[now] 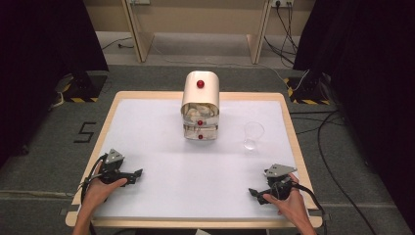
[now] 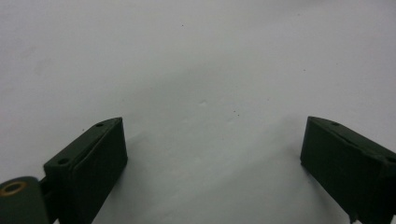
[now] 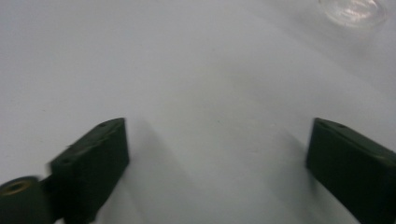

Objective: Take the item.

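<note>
The left gripper (image 1: 138,174) rests on the white table top (image 1: 161,147), near the front left corner, well to the left of and nearer the person than the small drawer cabinet (image 1: 200,105); a hand (image 1: 100,188) holds it from behind, and its tip points toward the table's middle. In the left gripper view the two black jaws stand wide apart, with bare white surface between them and nothing held (image 2: 212,149). The drawer cabinet stands upright at the far middle of the table; it has a rounded cream top, a red knob (image 1: 200,84) on that upper part, and two lower drawers, each with a small red knob. A clear plastic cup (image 1: 253,134) stands just to the right of the cabinet, apart from it. The right gripper (image 1: 252,192) lies near the front right corner, well to the right of and nearer the person than the cabinet, held by the other hand (image 1: 288,200), with its tip pointing toward the table's middle. In the right gripper view its jaws are likewise spread wide over bare table (image 3: 217,151), and the clear cup (image 3: 353,11) appears at the upper right edge, well beyond the jaws. Neither gripper touches the cabinet or the cup.
</note>
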The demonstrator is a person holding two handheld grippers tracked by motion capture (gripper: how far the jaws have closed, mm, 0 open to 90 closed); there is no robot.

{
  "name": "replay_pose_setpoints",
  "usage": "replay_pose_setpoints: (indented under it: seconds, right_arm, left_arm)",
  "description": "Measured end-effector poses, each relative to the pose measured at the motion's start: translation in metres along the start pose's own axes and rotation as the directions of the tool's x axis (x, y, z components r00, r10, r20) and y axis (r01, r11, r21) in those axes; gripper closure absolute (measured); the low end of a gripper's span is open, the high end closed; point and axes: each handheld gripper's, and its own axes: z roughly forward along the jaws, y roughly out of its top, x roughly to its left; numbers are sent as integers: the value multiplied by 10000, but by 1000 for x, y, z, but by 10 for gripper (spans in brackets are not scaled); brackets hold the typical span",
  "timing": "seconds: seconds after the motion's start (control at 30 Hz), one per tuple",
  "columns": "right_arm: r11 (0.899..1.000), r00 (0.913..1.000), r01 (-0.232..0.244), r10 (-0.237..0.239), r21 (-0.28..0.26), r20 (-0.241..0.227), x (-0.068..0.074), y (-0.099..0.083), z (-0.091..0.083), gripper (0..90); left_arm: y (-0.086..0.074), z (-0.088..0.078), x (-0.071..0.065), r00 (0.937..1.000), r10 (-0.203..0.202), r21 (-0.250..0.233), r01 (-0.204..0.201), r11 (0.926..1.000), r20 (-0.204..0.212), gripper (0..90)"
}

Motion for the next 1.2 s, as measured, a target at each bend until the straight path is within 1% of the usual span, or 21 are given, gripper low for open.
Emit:
replay_pose_setpoints:
  seconds: [0.03, 0.1, 0.13, 0.17, 0.2, 0.23, 0.27, 0.3, 0.33, 0.4, 0.43, 0.47, 0.5, 0.57, 0.6, 0.67, 0.73, 0.83, 0.9, 0.93, 1.2]
  right_arm:
    - [9999, 10000, 27, -29, -126, -93, 0, 0, -1, 239]
    - [9995, 9998, -79, 74, -298, -170, 1, 1, -2, 206]
    - [9975, 9990, -348, 329, -620, -318, 2, 2, -3, 120]
    - [9975, 9990, -348, 329, -620, -318, 2, 2, -3, 120]
    - [9967, 9988, -370, 345, -718, -350, 3, 3, -4, 182]
    - [9961, 9990, -288, 258, -837, -364, 4, 4, -5, 198]
    - [9950, 9995, -143, 115, -993, -288, 7, 6, -7, 132]
    - [9950, 9995, -143, 115, -993, -288, 7, 6, -7, 132]
    - [9941, 9995, -76, 43, -1084, -302, 9, 8, -8, 172]
    - [9909, 9991, 57, -112, -1346, -397, 14, 12, -9, 154]
    - [9905, 9987, 273, -329, -1350, -398, 18, 15, -8, 164]
    - [9905, 9987, 273, -329, -1350, -398, 18, 15, -8, 164]
    - [9879, 9976, 521, -581, -1460, -372, 23, 20, -8, 169]
    - [9869, 9973, 490, -568, -1539, -470, 25, 21, -7, 173]
    - [9849, 9960, 736, -807, -1567, -393, 29, 26, -6, 173]
    - [9818, 9950, 761, -860, -1739, -501, 33, 29, -5, 192]
    - [9824, 9946, 759, -868, -1705, -570, 34, 32, -3, 194]
    - [9785, 9920, 1066, -1167, -1764, -479, 38, 40, 1, 199]
    - [9781, 9919, 1018, -1136, -1814, -562, 38, 42, 2, 201]
    - [9763, 9888, 1303, -1407, -1731, -491, 41, 49, 5, 199]
    - [9660, 9805, 1763, -1894, -1890, -531, 49, 72, 18, 207]
  left_arm:
    - [0, 0, 0, 10000, 0, 0, 0, 10000, 0, 61]
    - [0, 0, 0, 10000, -2, 1, 2, 10000, 4, 62]
    - [0, 0, 0, 10000, -1, 2, 1, 10000, 2, 61]
    - [0, 0, 0, 10000, -1, 2, 1, 10000, 2, 62]
    - [0, 0, 0, 10000, -4, 1, 4, 10000, 2, 62]
    - [0, 0, 0, 10000, -2, 4, 2, 10000, 2, 62]
    - [0, 0, 0, 10000, 1, 3, -1, 10000, -1, 61]
    - [0, 0, 0, 10000, -11, 5, 11, 10000, -2, 61]
    - [0, 0, 0, 10000, -11, 4, 11, 10000, -3, 61]
    - [0, 0, 0, 10000, -5, 4, 5, 10000, -7, 61]
    - [0, 0, 0, 10000, -7, 4, 7, 10000, -8, 61]
    - [0, 0, 0, 10000, -7, 4, 7, 10000, -7, 61]
    - [0, 0, 0, 10000, 5, 4, -5, 10000, -3, 61]
    - [0, 0, 0, 10000, 3, 4, -3, 10000, -2, 62]
    - [0, 0, 0, 10000, 2, 3, -2, 10000, -1, 61]
    - [0, 0, 0, 10000, -2, 2, 2, 10000, 3, 62]
    - [0, 0, 0, 10000, 1, 3, -1, 10000, 1, 61]
    - [0, 0, 0, 10000, 0, 3, 0, 10000, 2, 61]
    - [0, 0, 0, 10000, -8, 4, 8, 10000, -1, 61]
    - [0, 0, 0, 10000, 7, 3, -7, 10000, -5, 61]
    - [0, 0, 0, 10000, 2, 2, -2, 10000, -2, 61]
